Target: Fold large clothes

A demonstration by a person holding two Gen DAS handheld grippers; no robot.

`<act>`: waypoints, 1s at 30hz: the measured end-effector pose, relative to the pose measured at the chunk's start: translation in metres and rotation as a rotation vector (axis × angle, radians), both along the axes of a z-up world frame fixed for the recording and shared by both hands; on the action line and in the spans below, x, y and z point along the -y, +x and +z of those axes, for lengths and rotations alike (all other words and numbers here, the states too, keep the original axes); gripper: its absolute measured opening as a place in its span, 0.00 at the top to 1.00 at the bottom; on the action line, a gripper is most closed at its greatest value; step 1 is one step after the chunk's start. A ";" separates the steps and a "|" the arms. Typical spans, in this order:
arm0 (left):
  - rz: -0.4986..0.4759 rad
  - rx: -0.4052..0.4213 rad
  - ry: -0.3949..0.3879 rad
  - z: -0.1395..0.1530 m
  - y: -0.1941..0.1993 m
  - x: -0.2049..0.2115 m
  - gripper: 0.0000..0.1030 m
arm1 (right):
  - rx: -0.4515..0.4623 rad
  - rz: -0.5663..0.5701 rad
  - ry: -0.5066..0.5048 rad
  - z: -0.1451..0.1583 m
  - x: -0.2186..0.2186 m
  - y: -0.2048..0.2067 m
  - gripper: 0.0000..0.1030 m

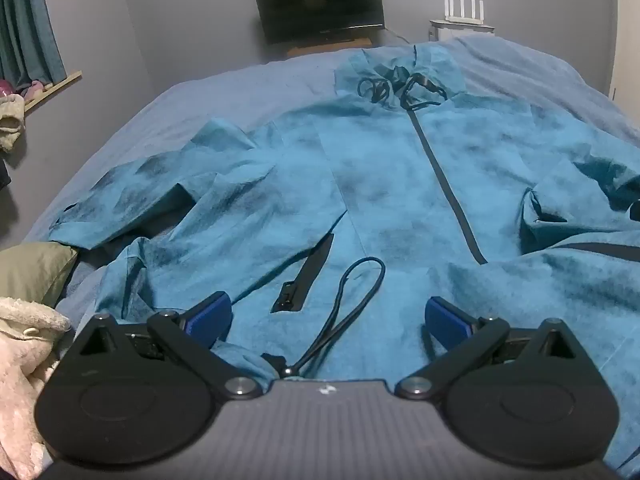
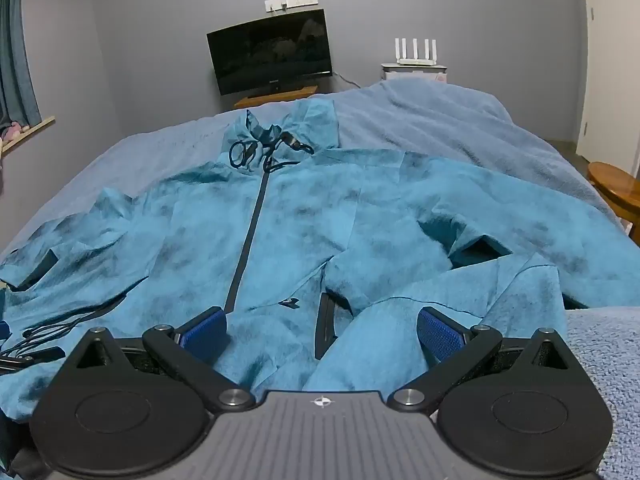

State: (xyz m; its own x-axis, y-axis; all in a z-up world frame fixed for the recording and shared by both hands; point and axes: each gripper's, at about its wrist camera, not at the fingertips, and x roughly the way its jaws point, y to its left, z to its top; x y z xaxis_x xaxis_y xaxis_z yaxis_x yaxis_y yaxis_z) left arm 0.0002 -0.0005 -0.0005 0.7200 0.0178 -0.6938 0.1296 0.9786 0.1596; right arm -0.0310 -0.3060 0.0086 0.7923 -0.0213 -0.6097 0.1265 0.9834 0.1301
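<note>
A large teal zip-up jacket (image 1: 400,184) lies front up on the bed, collar at the far end, dark zipper (image 1: 444,184) down its middle. It also shows in the right wrist view (image 2: 304,232). Its left sleeve (image 1: 132,196) is bunched at the left; its right sleeve (image 2: 520,216) lies folded over at the right. A black hem drawcord loop (image 1: 356,296) lies between the left fingers. My left gripper (image 1: 328,316) is open over the hem's left part. My right gripper (image 2: 320,332) is open over the rumpled right hem.
The bed carries a blue-grey blanket (image 2: 432,120). A pink fleece (image 1: 24,360) and an olive pillow (image 1: 32,268) lie at the left edge. A TV (image 2: 272,54) and a white router (image 2: 414,54) stand by the far wall. A wooden stool (image 2: 616,192) stands at the right.
</note>
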 end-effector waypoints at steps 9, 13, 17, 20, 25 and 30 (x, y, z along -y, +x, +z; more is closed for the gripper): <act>0.000 0.003 -0.003 0.000 0.000 0.000 0.00 | 0.000 0.000 0.002 -0.001 -0.001 0.002 0.00; 0.000 0.003 -0.004 0.000 0.000 0.000 0.00 | -0.002 0.000 0.002 -0.001 -0.001 0.002 0.00; 0.000 0.003 -0.005 0.000 0.000 0.000 0.00 | -0.005 0.000 0.003 -0.001 -0.001 0.003 0.00; 0.000 0.002 -0.005 0.000 0.000 0.000 0.00 | -0.006 0.000 0.004 -0.002 -0.001 0.003 0.00; 0.000 0.002 -0.006 0.000 0.000 0.000 0.00 | -0.006 0.000 0.004 -0.002 -0.001 0.003 0.00; 0.000 0.003 -0.005 0.000 0.000 0.000 0.00 | -0.007 0.000 0.005 -0.002 -0.001 0.003 0.00</act>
State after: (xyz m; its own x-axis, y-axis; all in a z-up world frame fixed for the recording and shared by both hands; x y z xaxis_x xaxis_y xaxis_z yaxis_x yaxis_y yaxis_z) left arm 0.0001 -0.0004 -0.0004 0.7217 0.0144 -0.6920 0.1288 0.9795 0.1546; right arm -0.0281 -0.3055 0.0068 0.7883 -0.0183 -0.6150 0.1271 0.9828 0.1338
